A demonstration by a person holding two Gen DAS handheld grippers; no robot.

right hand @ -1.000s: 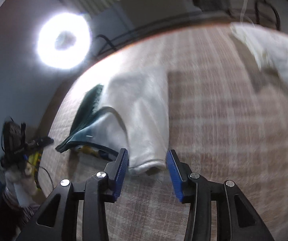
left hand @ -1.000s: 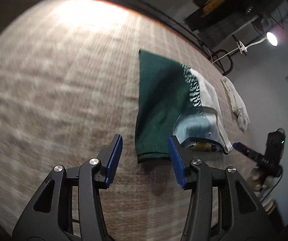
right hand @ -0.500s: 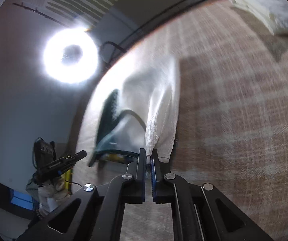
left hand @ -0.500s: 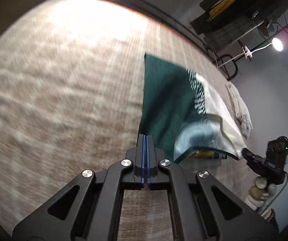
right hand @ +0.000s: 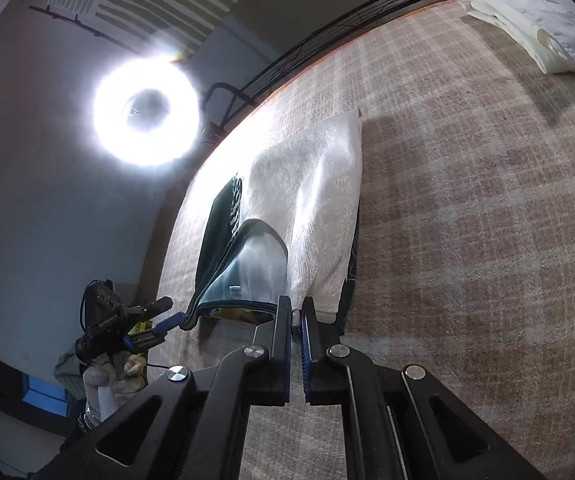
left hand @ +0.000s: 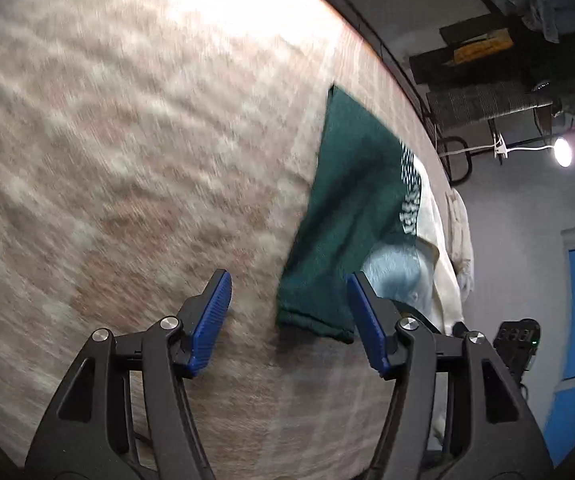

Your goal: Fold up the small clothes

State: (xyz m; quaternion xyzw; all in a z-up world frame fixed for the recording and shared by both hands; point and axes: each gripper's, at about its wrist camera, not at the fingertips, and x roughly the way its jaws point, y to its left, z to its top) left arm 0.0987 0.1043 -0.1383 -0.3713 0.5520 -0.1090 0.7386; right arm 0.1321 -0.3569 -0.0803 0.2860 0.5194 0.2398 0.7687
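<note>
**Right claw pinches the garment's near edge; left claw opening beside it**

A small dark-green and cream garment with a pale blue lining [left hand: 351, 216] lies on a beige woven checked rug [left hand: 127, 160]. The left claw [left hand: 289, 322] is opening, its blue pads apart, with the garment's green corner at about 1 o'clock between them, untouched. The right claw [right hand: 297, 316] is clamped on the cream near edge of the garment [right hand: 319, 208]. A folded white cloth [right hand: 539, 28] sits well apart at 2 o'clock.
</note>
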